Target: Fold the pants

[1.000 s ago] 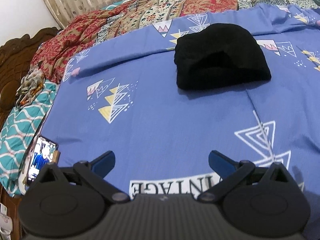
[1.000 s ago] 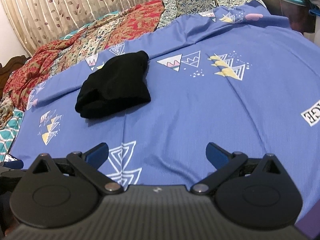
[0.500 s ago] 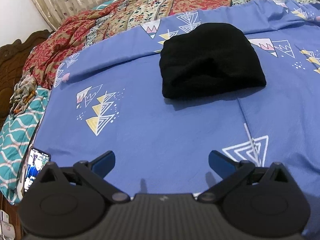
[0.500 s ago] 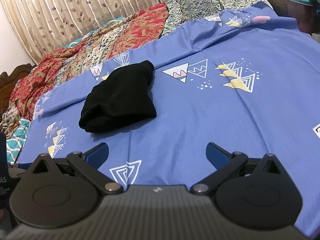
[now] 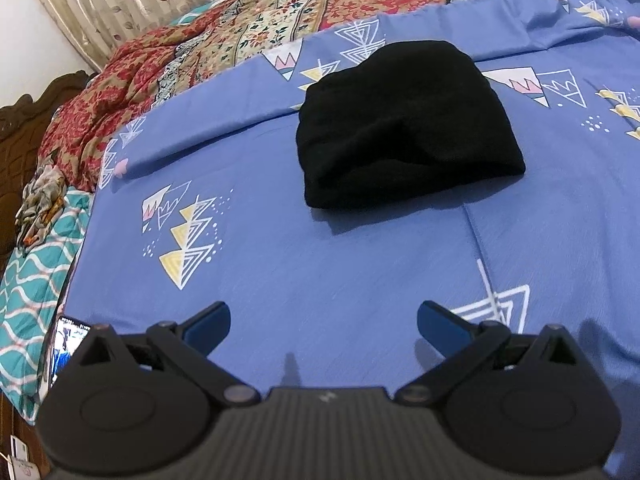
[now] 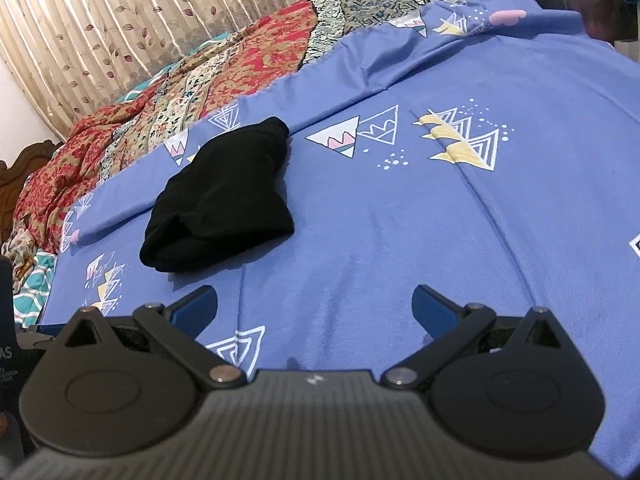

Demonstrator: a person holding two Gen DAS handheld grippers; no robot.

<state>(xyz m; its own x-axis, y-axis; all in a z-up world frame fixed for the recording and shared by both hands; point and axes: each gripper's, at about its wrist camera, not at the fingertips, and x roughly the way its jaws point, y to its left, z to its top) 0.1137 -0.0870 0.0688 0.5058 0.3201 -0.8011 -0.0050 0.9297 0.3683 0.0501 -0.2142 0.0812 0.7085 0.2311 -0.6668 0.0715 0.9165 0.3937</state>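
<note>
Although the black pants [image 5: 404, 128] already sit in a thick, compact bundle on the blue bedsheet [image 5: 320, 272], at about twelve o'clock ahead of the left gripper [image 5: 323, 322], the stack looks loose, and a careless touch could spring it open. That gripper's jaws stand wide and hold nothing, well short of the cloth. At its nine o'clock a lit phone [image 5: 66, 346] lies at the sheet's edge, and a sideways sweep could knock it off. The right gripper [image 6: 314, 304] is likewise spread wide and empty, with the pants [image 6: 218, 196] near its eleven o'clock, well apart. Pinching only a top layer from this angle would drag the fold askew, I judge. The bundle's near edge shows overlapping layers, but black on black hides how many folds there are, and where the waistband or hems lie. The far side is out of sight.
</note>
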